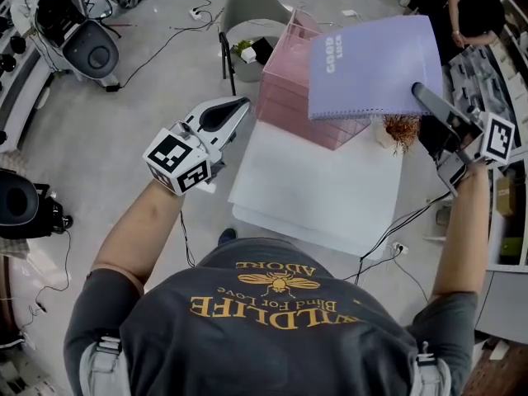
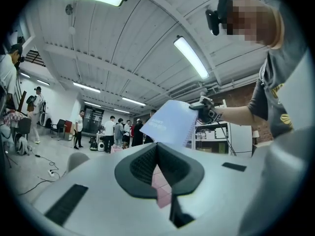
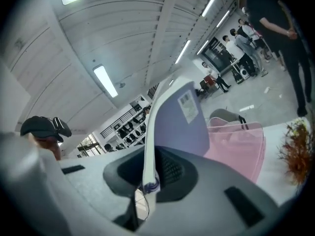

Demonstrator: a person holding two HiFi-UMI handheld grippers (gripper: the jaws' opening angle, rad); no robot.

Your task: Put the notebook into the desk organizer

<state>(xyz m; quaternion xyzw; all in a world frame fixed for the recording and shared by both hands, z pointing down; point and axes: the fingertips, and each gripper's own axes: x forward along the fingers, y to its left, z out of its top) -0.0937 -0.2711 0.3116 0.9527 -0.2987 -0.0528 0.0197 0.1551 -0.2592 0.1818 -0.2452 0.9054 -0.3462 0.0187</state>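
A lavender spiral notebook (image 1: 371, 64) hangs in the air over the pink see-through desk organizer (image 1: 289, 97), which stands at the far end of the white table (image 1: 313, 196). My right gripper (image 1: 421, 93) is shut on the notebook's lower right edge. In the right gripper view the notebook (image 3: 177, 117) stands edge-on between the jaws of the right gripper (image 3: 150, 156), with the organizer (image 3: 241, 141) behind it. My left gripper (image 1: 235, 106) hovers just left of the organizer, shut and holding nothing. From the left gripper view the raised notebook (image 2: 170, 124) shows beyond that gripper (image 2: 157, 149).
A dried orange plant (image 1: 403, 129) stands on the table right of the organizer. A grey chair (image 1: 247, 11) sits behind the table. Shelving (image 1: 503, 180) lines the right side. Cables lie on the floor, and several people (image 2: 118, 132) stand in the background.
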